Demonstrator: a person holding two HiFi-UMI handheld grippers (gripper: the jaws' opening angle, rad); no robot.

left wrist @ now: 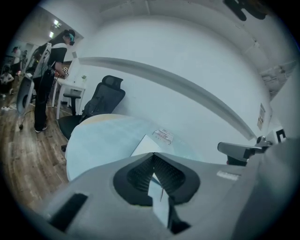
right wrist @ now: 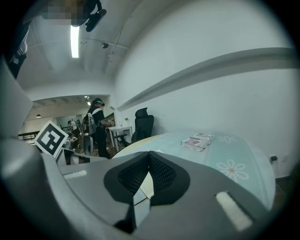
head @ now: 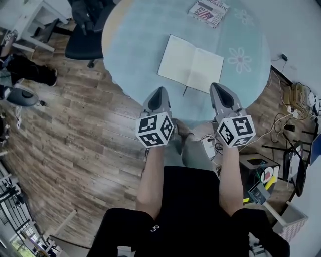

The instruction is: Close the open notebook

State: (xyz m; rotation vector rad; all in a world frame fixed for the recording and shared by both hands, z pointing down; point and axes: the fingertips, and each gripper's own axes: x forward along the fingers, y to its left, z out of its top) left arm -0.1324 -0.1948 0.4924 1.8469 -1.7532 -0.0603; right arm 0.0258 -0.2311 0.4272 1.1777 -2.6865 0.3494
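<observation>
The open notebook [head: 190, 62] is lying flat, blank white pages up, on the round pale-blue table [head: 135, 45], towards the edge nearest the person. Beyond it, a red-and-white printed book [head: 208, 11] is sitting at the far side, its lettering too small to read. The left gripper [head: 159, 93] and right gripper [head: 220, 89] are hovering near the notebook's near edge, apart from it. Each has its jaws pressed together on nothing. Only the head view is showing the cables [head: 288, 115] on the wood floor. Only the gripper views are showing a standing person [left wrist: 49, 70] beyond a black office chair [left wrist: 101, 101].
</observation>
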